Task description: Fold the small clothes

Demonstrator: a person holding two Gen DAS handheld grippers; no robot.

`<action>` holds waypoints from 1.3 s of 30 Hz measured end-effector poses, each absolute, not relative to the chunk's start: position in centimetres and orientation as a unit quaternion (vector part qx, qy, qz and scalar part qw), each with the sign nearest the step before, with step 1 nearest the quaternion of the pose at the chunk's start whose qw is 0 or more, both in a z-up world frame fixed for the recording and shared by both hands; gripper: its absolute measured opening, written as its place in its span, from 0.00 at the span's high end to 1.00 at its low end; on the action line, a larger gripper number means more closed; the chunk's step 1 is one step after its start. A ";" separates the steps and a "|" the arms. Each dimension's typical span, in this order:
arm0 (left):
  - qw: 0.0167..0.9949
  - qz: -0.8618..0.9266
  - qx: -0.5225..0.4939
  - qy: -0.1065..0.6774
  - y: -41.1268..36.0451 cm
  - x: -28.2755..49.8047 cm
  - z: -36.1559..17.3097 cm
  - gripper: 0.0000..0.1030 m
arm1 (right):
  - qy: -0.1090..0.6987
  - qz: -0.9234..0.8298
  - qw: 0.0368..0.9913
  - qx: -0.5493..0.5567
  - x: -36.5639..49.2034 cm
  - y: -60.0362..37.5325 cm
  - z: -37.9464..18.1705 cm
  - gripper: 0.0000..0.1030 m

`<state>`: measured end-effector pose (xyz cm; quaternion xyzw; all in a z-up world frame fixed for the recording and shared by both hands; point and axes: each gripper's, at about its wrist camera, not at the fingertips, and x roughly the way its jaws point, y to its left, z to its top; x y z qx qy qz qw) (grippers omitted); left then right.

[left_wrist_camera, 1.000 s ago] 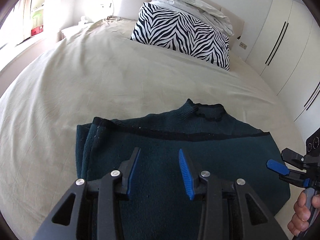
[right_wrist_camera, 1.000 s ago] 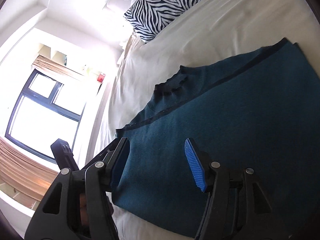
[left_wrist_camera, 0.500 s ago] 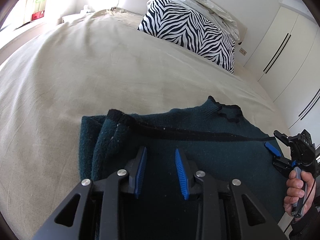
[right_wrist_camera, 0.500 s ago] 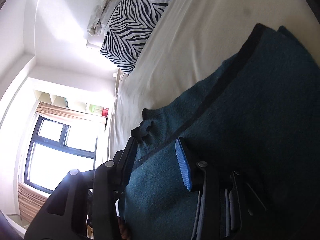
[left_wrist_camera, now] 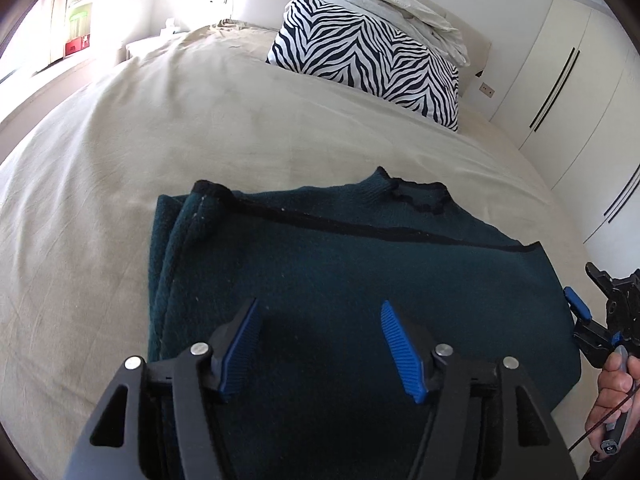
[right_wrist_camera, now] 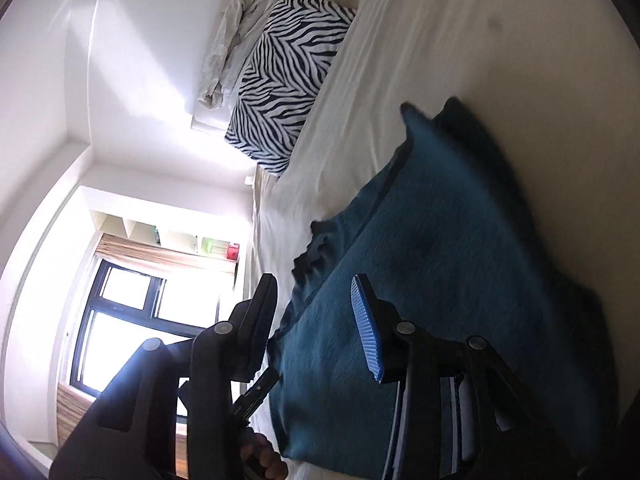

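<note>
A dark teal knitted sweater (left_wrist_camera: 340,264) with black trim lies folded flat on the beige bed (left_wrist_camera: 200,128), collar toward the pillows. It also shows in the right wrist view (right_wrist_camera: 440,272). My left gripper (left_wrist_camera: 318,344) is open and empty, hovering just above the sweater's near part. My right gripper (right_wrist_camera: 314,320) is open and empty at the sweater's right edge; it shows in the left wrist view (left_wrist_camera: 588,320) at the far right, held by a hand. The right wrist view is rolled sideways.
A zebra-print pillow (left_wrist_camera: 368,56) and a crumpled white duvet (left_wrist_camera: 392,4) lie at the head of the bed. White wardrobe doors (left_wrist_camera: 580,92) stand to the right. A window (right_wrist_camera: 120,312) and shelves are on the left side.
My left gripper opened wider after narrowing half a second ago and pulled back slightly. My right gripper rolled further sideways and stayed open at the sweater's right edge. The sweater stays folded.
</note>
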<state>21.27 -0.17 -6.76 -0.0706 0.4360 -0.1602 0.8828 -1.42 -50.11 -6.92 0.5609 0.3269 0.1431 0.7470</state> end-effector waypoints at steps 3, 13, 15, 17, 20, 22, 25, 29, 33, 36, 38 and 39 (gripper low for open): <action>0.876 -0.165 -0.045 0.450 -1.6 18.5 -7.9 0.36 | 0.373 0.205 0.725 0.542 -2.7 -42.7 -7.7 0.60; 0.877 -0.172 -0.039 0.448 -0.9 17.6 -8.9 0.36 | 0.407 0.176 0.721 0.532 -5.0 -42.3 -11.4 0.62; 0.877 -0.173 -0.041 0.445 -0.7 17.5 -9.0 0.36 | 0.392 0.152 0.727 0.544 -6.0 -45.0 -11.4 0.62; 0.878 -0.175 -0.041 0.444 -0.7 17.4 -9.0 0.36 | 0.377 0.124 0.731 0.555 -6.7 -47.6 -11.3 0.61; 0.877 -0.178 -0.045 0.443 -0.5 17.4 -9.0 0.37 | 0.359 0.083 0.741 0.562 -8.9 -50.9 -11.1 0.60; 0.877 -0.180 -0.049 0.443 -0.2 17.3 -8.9 0.37 | 0.346 0.062 0.743 0.570 -10.4 -52.5 -10.8 0.60; 0.878 -0.177 -0.067 0.440 0.7 16.8 -8.2 0.36 | 0.335 0.045 0.752 0.565 -12.3 -53.8 -9.5 0.55; 0.889 -0.157 -0.111 0.415 4.1 15.2 -6.1 0.36 | 0.348 0.064 0.770 0.532 -11.8 -53.3 -7.0 0.53; 0.881 -0.137 -0.171 0.419 8.9 15.0 -6.0 0.33 | 0.380 0.113 0.778 0.487 -8.6 -48.6 -4.8 0.48; 0.848 -0.137 -0.251 0.445 12.8 15.7 -7.7 0.34 | 0.405 0.161 0.772 0.462 -5.9 -44.1 -3.8 0.48; 0.820 -0.148 -0.303 0.462 14.5 16.2 -8.9 0.34 | 0.427 0.193 0.764 0.443 -4.2 -41.3 -3.5 0.48; 0.806 -0.160 -0.322 0.470 15.0 16.6 -9.4 0.34 | 0.439 0.206 0.762 0.429 -3.4 -39.8 -3.4 0.48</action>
